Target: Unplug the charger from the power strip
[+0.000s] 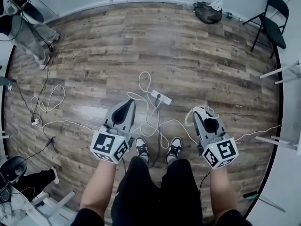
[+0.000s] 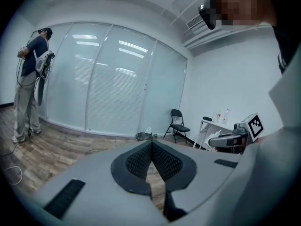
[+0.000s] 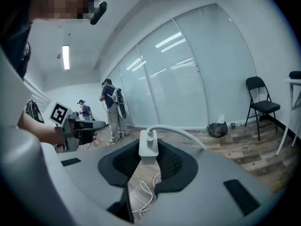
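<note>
So the charger is already out of the power strip here. It sits upright between the jaws of the right gripper, and the jaws are clamped on its white body from both sides. Its white cable arcs off the top toward the right of the right gripper view.

The power strip lies on the wooden floor near the middle of the head view, well apart from the charger, with loops of white cord tangled around it and running down toward the person's shoes.

The left gripper has nothing in it. Its jaws are closed together with the tips meeting, and you just see floor through the small gap further back.

Both grippers are held out in front of the standing person, left one lower left of centre, right one lower right.

Background stuff: a black folding chair in the upper right corner, a dark bag by the wall at the top, and another person standing at the upper left
</note>
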`<state>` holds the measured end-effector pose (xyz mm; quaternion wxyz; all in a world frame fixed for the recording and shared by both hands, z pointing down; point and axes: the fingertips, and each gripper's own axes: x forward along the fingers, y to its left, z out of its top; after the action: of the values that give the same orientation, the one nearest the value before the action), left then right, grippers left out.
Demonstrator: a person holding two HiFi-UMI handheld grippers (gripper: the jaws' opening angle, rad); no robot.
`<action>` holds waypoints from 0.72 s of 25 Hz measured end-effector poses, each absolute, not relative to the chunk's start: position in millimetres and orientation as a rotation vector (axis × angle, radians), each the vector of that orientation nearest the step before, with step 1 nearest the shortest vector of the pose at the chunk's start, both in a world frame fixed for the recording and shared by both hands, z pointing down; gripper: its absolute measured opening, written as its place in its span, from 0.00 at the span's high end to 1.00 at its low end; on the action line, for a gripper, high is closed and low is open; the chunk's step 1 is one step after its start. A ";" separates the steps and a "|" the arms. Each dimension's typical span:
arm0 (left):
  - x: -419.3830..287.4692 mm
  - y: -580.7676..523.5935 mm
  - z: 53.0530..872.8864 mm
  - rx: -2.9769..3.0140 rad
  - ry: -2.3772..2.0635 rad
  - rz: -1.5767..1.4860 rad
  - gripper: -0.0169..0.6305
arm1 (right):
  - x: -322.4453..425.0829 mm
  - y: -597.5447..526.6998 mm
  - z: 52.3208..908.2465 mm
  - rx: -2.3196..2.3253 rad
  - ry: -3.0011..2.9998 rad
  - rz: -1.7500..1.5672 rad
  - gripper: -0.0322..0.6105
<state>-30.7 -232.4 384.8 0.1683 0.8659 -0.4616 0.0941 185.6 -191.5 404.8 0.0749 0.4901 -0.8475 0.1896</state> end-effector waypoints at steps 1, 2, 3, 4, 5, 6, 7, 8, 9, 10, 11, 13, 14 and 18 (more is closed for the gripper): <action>-31.1 -224.9 362.7 2.467 -1.320 0.253 0.94 | 188.7 -186.1 381.0 1.488 -2.550 0.545 0.79; -31.6 -217.8 340.7 2.475 -1.328 0.240 0.94 | 191.8 -180.2 357.7 1.506 -2.557 0.520 0.79; -32.0 -211.1 318.7 2.485 -1.335 0.229 0.94 | 194.8 -174.0 334.6 1.523 -2.566 0.496 0.79; -32.5 -204.9 296.5 2.493 -1.342 0.216 0.94 | 197.6 -168.0 311.8 1.540 -2.575 0.476 0.79; -33.0 -199.5 274.4 2.501 -1.347 0.202 0.94 | 200.3 -162.9 289.4 1.555 -2.584 0.457 0.78; -33.4 -194.3 252.4 2.508 -1.353 0.188 0.94 | 202.6 -158.7 267.7 1.570 -2.590 0.438 0.79; -33.7 -188.4 231.2 2.518 -1.360 0.179 0.94 | 204.6 -154.3 246.9 1.583 -2.594 0.421 0.79; -34.2 -180.9 211.2 2.530 -1.367 0.177 0.94 | 206.0 -149.1 227.4 1.595 -2.597 0.407 0.78; -34.6 -172.2 192.4 2.547 -1.377 0.183 0.94 | 206.6 -143.6 208.9 1.606 -2.602 0.394 0.79; -34.4 -163.3 175.1 2.568 -1.387 0.197 0.94 | 206.2 -138.6 191.3 1.612 -2.610 0.380 0.78; -32.9 -155.0 159.3 2.591 -1.391 0.214 0.94 | 204.5 -134.8 174.5 1.610 -2.620 0.363 0.79; -27.9 -142.2 131.4 2.626 -1.379 0.225 0.94 | 197.5 -129.8 142.5 1.581 -2.644 0.314 0.79; -26.3 -137.6 118.6 2.636 -1.371 0.214 0.94 | 192.6 -127.3 127.0 1.565 -2.654 0.282 0.79; -32.3 -124.1 73.9 2.650 -1.345 0.119 0.94 | 174.8 -110.6 71.9 1.573 -2.678 0.170 0.79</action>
<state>-32.3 -124.1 73.9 0.0835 0.8880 -0.4505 0.0400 174.8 -110.6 71.9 0.0156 0.5057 -0.8608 0.0548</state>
